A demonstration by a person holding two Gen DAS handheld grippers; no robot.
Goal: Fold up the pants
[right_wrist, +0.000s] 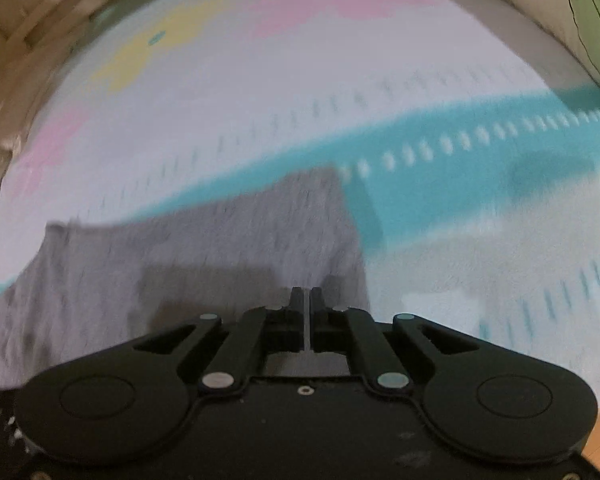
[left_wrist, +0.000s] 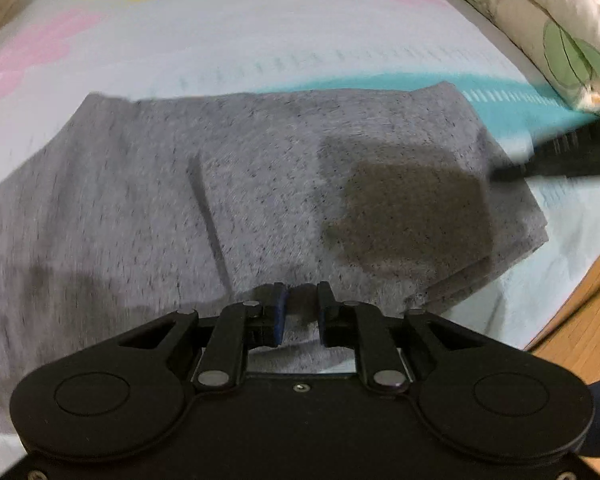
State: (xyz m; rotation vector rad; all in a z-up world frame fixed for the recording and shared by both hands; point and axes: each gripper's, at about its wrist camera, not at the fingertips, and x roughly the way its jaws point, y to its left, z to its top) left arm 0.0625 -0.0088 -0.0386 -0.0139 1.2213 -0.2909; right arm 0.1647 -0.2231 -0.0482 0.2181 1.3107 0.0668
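In the left wrist view, the grey pants (left_wrist: pixel 228 184) lie folded into a broad flat block on a bed whose sheet (left_wrist: pixel 260 40) is pale with pink and yellow patches and a teal band. The folded edge nearest the camera runs just under the left gripper (left_wrist: pixel 302 312), which points steeply down at the cloth. Its jaws stand a little apart with grey fabric showing in the gap; the blue pads do not press on anything, so the grip is released. A dark shadow falls on the right part of the pants, and the black tip of the right gripper (left_wrist: pixel 560 156) enters from the right edge above the cloth's far corner. A leaf-patterned pillow (left_wrist: pixel 552 28) sits at the upper right, and wooden floor (left_wrist: pixel 580 320) shows beyond the bed's edge.

In the right wrist view, blurred by motion, the right gripper (right_wrist: pixel 306 300) hangs over the right end of the pants (right_wrist: pixel 204 248). Its jaws are clenched together with only a thin slit between them and no cloth caught there. The teal band of the sheet (right_wrist: pixel 460 168) runs past the pants' far corner
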